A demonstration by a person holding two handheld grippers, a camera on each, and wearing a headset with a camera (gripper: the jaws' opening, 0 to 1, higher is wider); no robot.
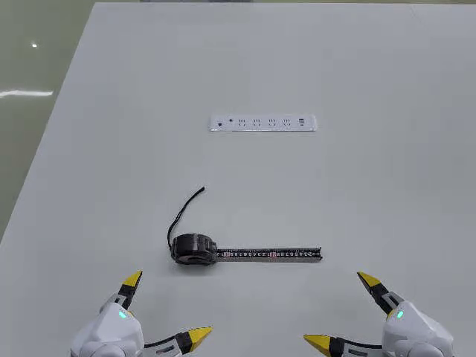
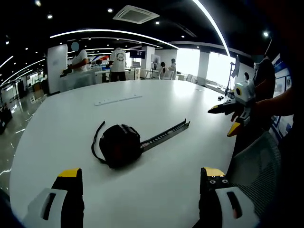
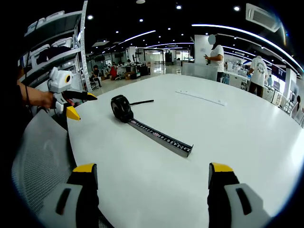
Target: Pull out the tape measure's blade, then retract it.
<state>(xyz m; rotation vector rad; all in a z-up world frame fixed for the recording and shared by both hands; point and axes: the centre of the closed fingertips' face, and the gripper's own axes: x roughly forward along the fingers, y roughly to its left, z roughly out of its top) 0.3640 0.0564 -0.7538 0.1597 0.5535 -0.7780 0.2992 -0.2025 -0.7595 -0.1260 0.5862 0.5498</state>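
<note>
In the head view, the left gripper (image 1: 165,307) hangs at the lower left over the white worktop (image 1: 372,186). Its yellow-tipped fingers (image 1: 132,280) are spread wide and hold nothing. The right gripper (image 1: 343,311) sits at the lower right, equally wide open and empty. Just beyond them, the tape measure (image 1: 193,248) lies on the worktop, touched by neither gripper. Its black case is nearer the left gripper. The blade (image 1: 271,254) is partly drawn out and lies flat, its long axis running across the person from left to right, with the tip toward the right gripper's side. A black strap (image 1: 182,212) curls from the case away from the person. Farther off, a white power strip (image 1: 262,123) lies parallel to the blade.

In the left gripper view, that gripper's own fingers rise from the bottom, far apart with nothing between them. The case sits ahead, clear of both. The blade slants away to the upper right, toward the right gripper, which is held in a hand at the right edge with its fingers parted.

In the right gripper view, its own fingers also stand wide apart and empty. The blade's tip is the nearest part of the tape measure. The blade runs back to the upper left, to the case, and the open left gripper is beside it at the worktop's edge.
</note>
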